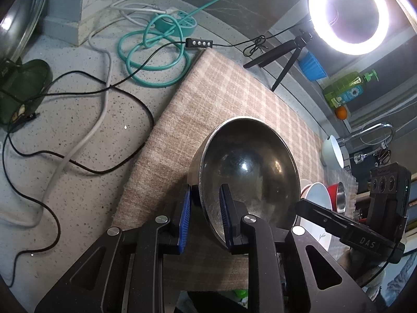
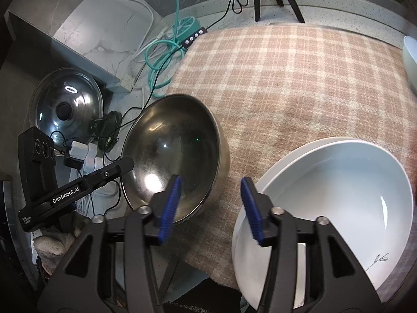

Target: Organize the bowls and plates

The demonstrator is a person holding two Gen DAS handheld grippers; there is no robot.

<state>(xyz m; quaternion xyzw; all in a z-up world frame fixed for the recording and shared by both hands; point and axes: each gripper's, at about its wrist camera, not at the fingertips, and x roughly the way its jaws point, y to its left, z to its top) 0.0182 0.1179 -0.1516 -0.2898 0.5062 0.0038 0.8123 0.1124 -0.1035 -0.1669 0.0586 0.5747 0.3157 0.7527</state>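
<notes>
A steel bowl [image 1: 247,167] sits tilted on the plaid cloth [image 1: 221,91]. My left gripper [image 1: 206,216] is shut on its near rim, one blue pad outside the wall and one inside. From the right wrist view the same steel bowl [image 2: 174,151] lies left of a deep white bowl [image 2: 338,203] nested in another white dish. My right gripper [image 2: 211,206] stands open over the cloth between the two, pressing on nothing; its right pad hangs just over the white bowl's left rim. Behind the white dishes [image 1: 316,195], a red bowl [image 1: 333,189] and a small steel bowl [image 1: 341,199] are partly hidden.
Cables and a teal power strip [image 1: 177,22] lie on the speckled counter [image 1: 78,130] left of the cloth. A ring light [image 1: 349,13] on a tripod stands at the back. A pot lid [image 2: 67,107] leans at the left. A soap bottle [image 1: 346,88], faucet [image 1: 375,133] and pale bowl [image 1: 332,151] sit far right.
</notes>
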